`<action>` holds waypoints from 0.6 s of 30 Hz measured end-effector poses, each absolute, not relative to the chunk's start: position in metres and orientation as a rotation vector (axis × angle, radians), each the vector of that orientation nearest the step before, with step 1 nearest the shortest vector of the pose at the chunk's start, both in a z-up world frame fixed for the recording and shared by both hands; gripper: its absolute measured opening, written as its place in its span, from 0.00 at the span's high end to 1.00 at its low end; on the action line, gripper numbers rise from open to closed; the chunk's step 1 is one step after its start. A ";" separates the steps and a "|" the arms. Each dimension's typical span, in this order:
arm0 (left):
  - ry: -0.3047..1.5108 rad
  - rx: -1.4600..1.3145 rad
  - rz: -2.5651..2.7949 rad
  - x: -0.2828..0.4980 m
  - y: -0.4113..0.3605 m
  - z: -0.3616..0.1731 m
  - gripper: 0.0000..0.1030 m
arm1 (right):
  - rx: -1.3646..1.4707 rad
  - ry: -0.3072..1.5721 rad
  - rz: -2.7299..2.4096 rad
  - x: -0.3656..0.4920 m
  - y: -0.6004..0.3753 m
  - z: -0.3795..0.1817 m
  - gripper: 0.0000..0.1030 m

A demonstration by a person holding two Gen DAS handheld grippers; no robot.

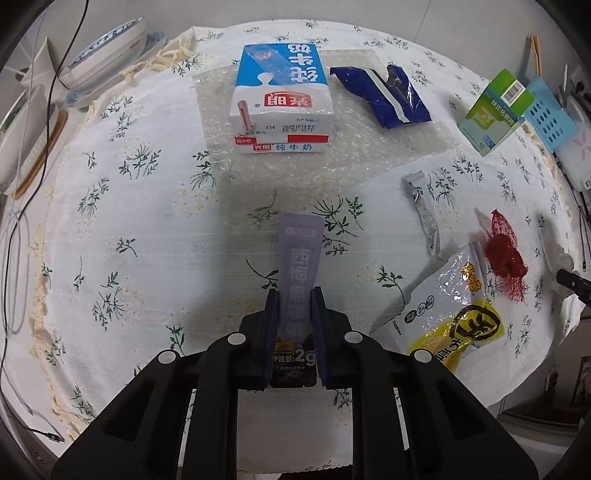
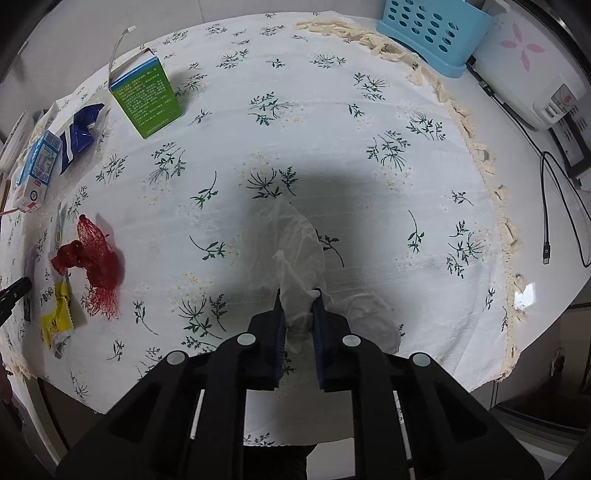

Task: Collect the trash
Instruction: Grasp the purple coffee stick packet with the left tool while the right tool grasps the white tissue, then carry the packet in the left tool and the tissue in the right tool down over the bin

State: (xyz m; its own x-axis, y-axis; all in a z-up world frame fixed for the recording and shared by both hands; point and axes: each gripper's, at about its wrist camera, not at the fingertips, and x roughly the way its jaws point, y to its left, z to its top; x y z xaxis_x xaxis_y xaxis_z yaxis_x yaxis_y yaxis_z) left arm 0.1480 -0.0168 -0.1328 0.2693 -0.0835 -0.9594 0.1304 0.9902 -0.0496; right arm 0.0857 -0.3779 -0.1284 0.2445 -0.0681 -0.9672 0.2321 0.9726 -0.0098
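Note:
My left gripper is shut on a grey-purple coffee sachet that lies lengthwise between its pads on the flowered tablecloth. Beyond it stand a blue-and-white milk carton on bubble wrap and a dark blue wrapper. To the right lie a silver sachet, a red net and a yellow snack bag. My right gripper is shut on a crumpled white tissue. The red net and the yellow snack bag lie far to its left.
A green box stands upright at the back; the same green box shows at the right in the left wrist view. A light blue basket, a white appliance and a cable sit past the cloth's right edge. Bowls stand far left.

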 end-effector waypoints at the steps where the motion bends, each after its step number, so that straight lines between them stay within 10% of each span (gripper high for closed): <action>1: 1.283 0.040 -0.147 0.144 -0.016 -0.130 0.84 | 0.149 1.302 -0.207 0.084 -0.377 -0.126 0.88; 18: 1.208 0.017 -0.234 0.113 -0.014 -0.086 0.84 | 0.172 1.166 -0.197 0.059 -0.347 -0.078 0.89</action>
State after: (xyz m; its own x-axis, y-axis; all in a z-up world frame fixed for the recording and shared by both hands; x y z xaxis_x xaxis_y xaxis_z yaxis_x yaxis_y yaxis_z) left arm 0.1131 -0.0145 -0.0859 0.3342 -0.1703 -0.9270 0.1887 0.9757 -0.1112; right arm 0.0586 -0.3473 -0.0783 0.3799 -0.0647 -0.9228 0.2421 0.9697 0.0316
